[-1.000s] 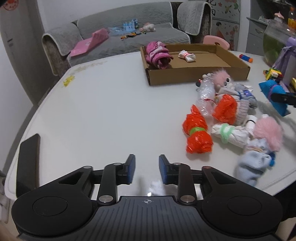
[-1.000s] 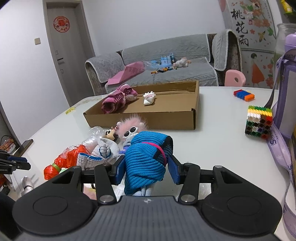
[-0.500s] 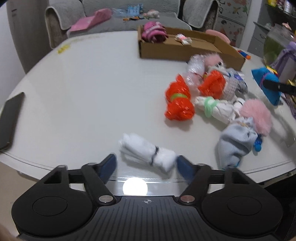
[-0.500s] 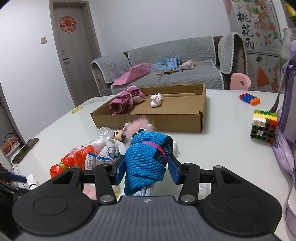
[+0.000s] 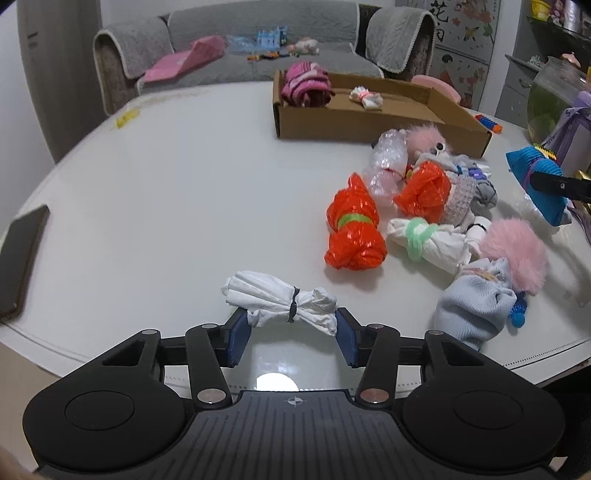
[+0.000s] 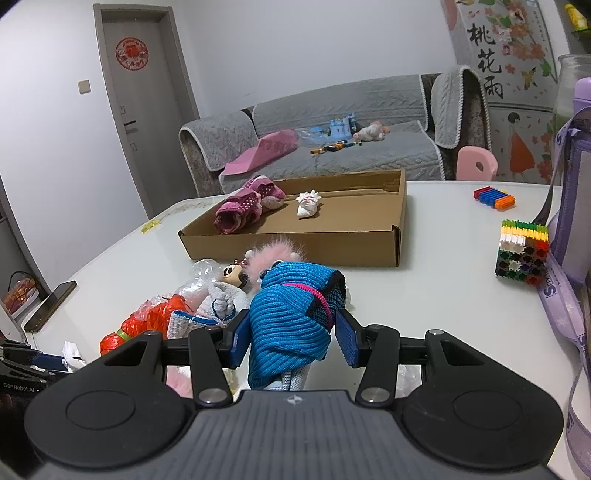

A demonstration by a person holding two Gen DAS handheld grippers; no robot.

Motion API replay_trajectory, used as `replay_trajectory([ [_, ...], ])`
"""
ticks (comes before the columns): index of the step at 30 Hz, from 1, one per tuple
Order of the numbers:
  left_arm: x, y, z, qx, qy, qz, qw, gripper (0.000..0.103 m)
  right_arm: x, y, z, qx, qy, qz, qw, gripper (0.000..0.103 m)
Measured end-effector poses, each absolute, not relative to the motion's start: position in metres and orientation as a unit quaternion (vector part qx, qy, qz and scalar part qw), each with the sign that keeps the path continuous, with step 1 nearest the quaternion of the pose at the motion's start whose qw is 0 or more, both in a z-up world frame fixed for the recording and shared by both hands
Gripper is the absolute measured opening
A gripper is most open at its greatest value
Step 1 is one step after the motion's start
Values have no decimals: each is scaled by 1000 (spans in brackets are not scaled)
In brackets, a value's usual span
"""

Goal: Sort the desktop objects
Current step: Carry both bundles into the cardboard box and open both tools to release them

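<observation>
Evidently the left tongs (image 5: 291, 334) have just been closing around the white tied bundle (image 5: 282, 301) at the table (image 5: 166, 206) edge, pads touching its ends, likely for a lift toward the cardboard box (image 5: 369, 118) at one o'clock. Meanwhile the right tongs (image 6: 290, 341) clamp the blue knitted sock (image 6: 291, 321) aloft, probably awaiting its turn.

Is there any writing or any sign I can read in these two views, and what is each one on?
"桃花雨": painted down the flowered wall panel behind the sofa.
"GenRobot.AI": white letters on the other tongs' black body at the lower left edge.
"S": large letter on the purple strap; the rest is cut off.
Red round paper sign on the door: its character is too small to read.
Wall panel in the left view: characters partly cut off.
</observation>
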State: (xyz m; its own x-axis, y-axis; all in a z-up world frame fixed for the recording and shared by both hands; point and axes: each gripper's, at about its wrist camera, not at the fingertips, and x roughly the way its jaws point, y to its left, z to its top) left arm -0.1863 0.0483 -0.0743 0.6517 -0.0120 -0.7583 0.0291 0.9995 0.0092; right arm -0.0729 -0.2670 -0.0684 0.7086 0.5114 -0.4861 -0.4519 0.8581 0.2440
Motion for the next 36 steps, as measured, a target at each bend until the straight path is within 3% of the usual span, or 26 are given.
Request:
replay_trajectory([
  [10, -174, 39, -30, 59, 349, -10, 935, 56, -71, -268, -52, 55, 260, 260, 928, 45],
  [22, -75, 19, 61, 56, 286, -41, 956, 56, -23, -254, 31, 31, 205, 265, 942, 45],
  [36, 58, -32, 40, 72, 311, -68, 945, 56, 82, -212, 23, -19, 252, 270, 929, 45],
])
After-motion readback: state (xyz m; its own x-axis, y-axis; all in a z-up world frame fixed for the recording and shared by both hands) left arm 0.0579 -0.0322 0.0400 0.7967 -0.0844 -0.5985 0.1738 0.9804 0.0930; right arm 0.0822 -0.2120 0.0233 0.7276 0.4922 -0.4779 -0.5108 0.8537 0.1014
